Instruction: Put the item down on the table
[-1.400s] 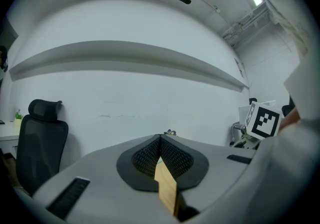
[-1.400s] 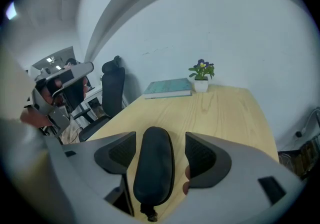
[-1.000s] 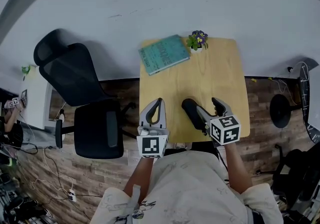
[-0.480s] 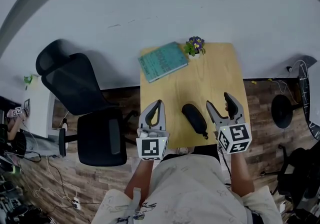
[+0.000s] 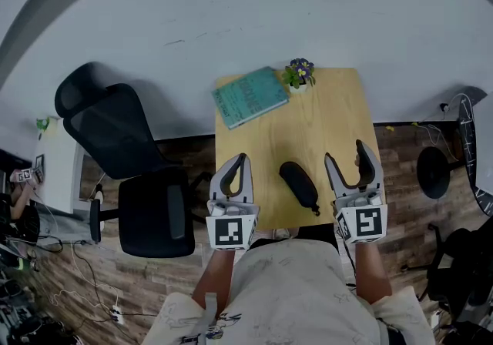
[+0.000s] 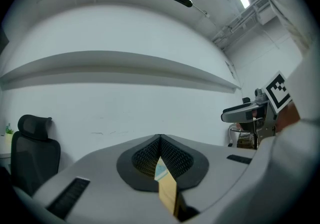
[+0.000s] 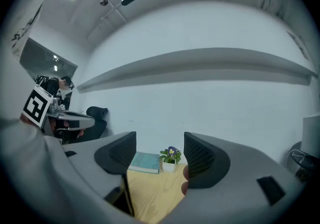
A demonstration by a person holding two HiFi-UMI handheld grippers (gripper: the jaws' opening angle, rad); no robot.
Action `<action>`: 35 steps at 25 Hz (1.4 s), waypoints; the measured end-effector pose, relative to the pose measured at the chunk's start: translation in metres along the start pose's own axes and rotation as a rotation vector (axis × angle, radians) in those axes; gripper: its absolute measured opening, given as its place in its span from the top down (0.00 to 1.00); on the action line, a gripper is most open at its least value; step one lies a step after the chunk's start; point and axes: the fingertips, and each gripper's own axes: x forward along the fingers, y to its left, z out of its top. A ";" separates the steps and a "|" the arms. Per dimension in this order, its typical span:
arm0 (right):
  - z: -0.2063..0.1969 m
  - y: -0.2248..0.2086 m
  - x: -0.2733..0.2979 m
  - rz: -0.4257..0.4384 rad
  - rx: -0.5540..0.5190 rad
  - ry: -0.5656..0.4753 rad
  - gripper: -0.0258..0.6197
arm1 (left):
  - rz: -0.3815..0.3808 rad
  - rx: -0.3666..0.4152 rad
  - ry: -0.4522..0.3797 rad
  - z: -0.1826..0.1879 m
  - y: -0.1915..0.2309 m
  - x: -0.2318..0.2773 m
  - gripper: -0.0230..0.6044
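A black oblong case lies on the wooden table, near its front edge, with nothing holding it. To the right of the case my right gripper stands open and empty, clear of it. In the right gripper view the right gripper shows a wide gap between its pads, through which the table top appears. My left gripper sits left of the case at the table's front left, shut on nothing. In the left gripper view the left gripper has its pads met.
A teal book lies at the table's far left corner, with a small potted flower beside it; the book and flower also show ahead of the right gripper. A black office chair stands left of the table.
My right gripper has opened, let go of the black case and drawn away to the right. The case now rests on the table. The left gripper has hardly moved.
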 end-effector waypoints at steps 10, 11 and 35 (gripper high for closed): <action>-0.001 0.002 0.003 0.016 0.006 0.008 0.48 | 0.003 -0.002 0.010 0.000 -0.001 -0.002 0.95; -0.002 0.002 0.003 0.018 0.006 0.010 0.48 | 0.003 0.005 0.001 0.000 -0.001 -0.002 0.95; -0.003 -0.005 0.000 -0.040 -0.035 0.020 0.93 | 0.002 -0.043 -0.052 0.008 -0.006 -0.003 0.95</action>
